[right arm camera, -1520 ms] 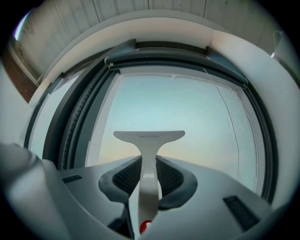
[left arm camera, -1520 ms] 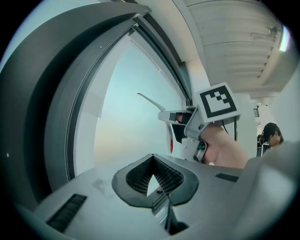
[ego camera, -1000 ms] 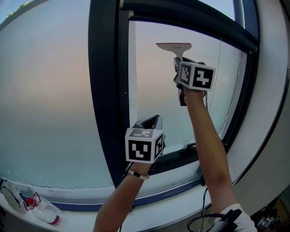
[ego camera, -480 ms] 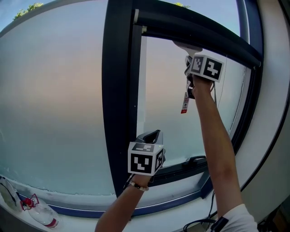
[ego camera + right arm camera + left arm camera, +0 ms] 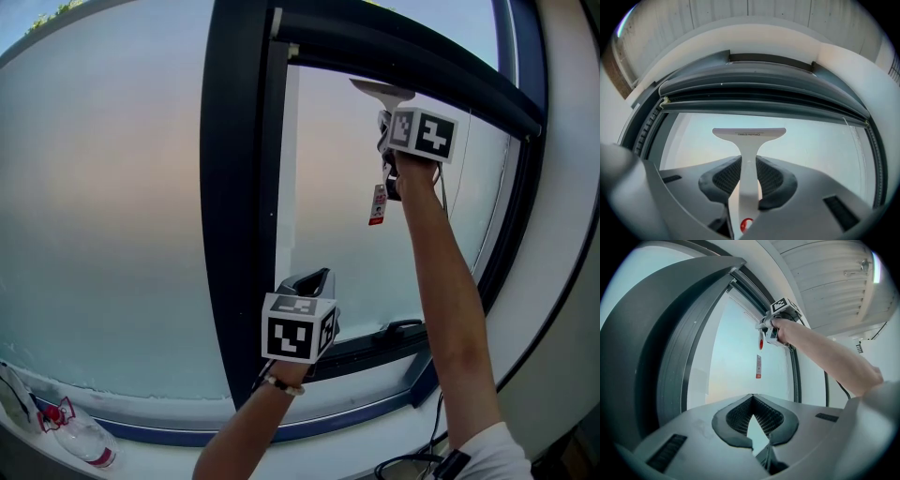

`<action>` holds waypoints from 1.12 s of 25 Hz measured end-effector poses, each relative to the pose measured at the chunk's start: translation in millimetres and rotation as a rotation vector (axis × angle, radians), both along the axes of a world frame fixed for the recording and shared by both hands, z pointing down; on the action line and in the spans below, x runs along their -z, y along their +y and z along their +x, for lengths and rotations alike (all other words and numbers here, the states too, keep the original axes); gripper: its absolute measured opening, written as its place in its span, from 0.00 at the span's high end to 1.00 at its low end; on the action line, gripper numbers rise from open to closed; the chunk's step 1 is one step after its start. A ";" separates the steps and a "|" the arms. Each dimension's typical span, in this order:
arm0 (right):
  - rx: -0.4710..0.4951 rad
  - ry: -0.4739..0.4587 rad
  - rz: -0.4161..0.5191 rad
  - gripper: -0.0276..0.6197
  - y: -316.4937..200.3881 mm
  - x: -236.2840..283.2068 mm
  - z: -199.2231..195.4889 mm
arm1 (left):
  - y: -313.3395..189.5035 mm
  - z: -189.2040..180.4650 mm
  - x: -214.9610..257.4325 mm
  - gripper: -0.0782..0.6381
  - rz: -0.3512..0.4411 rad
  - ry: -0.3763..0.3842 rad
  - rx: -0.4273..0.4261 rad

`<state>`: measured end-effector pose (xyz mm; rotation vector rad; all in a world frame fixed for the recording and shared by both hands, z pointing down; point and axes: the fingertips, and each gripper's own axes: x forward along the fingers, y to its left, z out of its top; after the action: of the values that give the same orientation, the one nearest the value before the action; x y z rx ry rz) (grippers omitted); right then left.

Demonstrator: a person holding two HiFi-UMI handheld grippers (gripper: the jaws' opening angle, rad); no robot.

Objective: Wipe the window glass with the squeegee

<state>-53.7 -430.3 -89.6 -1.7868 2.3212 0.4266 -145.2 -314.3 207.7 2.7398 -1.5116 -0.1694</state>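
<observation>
Right gripper (image 5: 749, 177) jaws clamped on the stem of the white T-shaped squeegee (image 5: 749, 140). In the head view the squeegee's blade (image 5: 382, 90) sits upper right, just under the dark top frame bar (image 5: 412, 58) and in front of the window glass (image 5: 337, 225); whether it touches the glass can't be told. A red-and-white tag (image 5: 378, 204) dangles below the right gripper (image 5: 384, 116). Open glass runs from the blade down to the lower frame, with the vertical frame post (image 5: 239, 197) at left and the right frame edge close by. Right arm is stretched up, nearly straight. Left gripper (image 5: 752, 414) jaws are pressed tip to tip with nothing between them. It is held low centre by the post, forearm rising from the bottom edge. A plastic bottle (image 5: 82, 439) lies on the sill, lower left.
</observation>
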 end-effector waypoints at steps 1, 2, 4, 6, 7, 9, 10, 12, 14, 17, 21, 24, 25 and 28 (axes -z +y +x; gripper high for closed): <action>0.000 0.001 -0.007 0.83 -0.9 -4.7 0.5 | -1.1 0.2 -0.5 0.89 -0.003 0.001 -0.001; 0.000 0.001 -0.015 0.83 -1.9 -10.7 1.3 | -2.0 0.5 -0.9 0.89 -0.006 0.002 -0.003; 0.001 0.000 -0.032 0.83 -3.7 -25.1 1.8 | -3.5 1.2 -0.4 0.89 -0.006 0.002 -0.004; 0.003 0.006 -0.043 0.83 -4.0 -40.8 0.9 | -5.3 3.0 1.7 0.89 -0.002 -0.003 -0.005; 0.004 0.011 -0.047 0.83 -3.5 -48.8 0.3 | -6.5 4.1 3.0 0.89 0.001 -0.008 -0.003; 0.007 0.018 -0.058 0.83 -2.5 -65.5 -0.9 | -10.2 5.7 5.5 0.89 0.007 -0.018 0.002; 0.008 0.020 -0.066 0.83 -2.1 -74.1 -1.1 | -12.6 6.1 6.8 0.89 0.010 -0.021 0.006; 0.008 0.023 -0.082 0.83 -1.7 -92.2 0.4 | -17.6 6.1 8.8 0.89 0.011 -0.024 0.013; 0.006 0.027 -0.104 0.83 -3.5 -111.8 3.1 | -20.6 5.8 9.8 0.89 0.009 -0.021 0.016; -0.002 0.035 -0.139 0.83 -5.7 -140.2 8.8 | -19.7 8.9 7.6 0.89 0.002 -0.009 0.005; -0.007 0.038 -0.176 0.83 -4.9 -172.4 13.4 | -16.5 15.7 0.2 0.89 -0.006 -0.004 -0.015; -0.013 0.042 -0.206 0.83 -3.9 -197.0 16.1 | -16.5 18.8 -6.9 0.89 -0.019 -0.003 -0.022; -0.017 0.046 -0.214 0.83 -3.5 -204.7 16.8 | -16.8 19.6 -10.0 0.89 -0.025 -0.005 -0.025; -0.026 0.056 -0.236 0.83 -2.1 -226.6 17.7 | -15.8 21.2 -22.6 0.89 -0.045 -0.011 -0.031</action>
<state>-36.0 -432.4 137.1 -1.9331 2.4792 0.2158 -124.0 -330.2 230.3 2.7320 -1.4565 -0.1196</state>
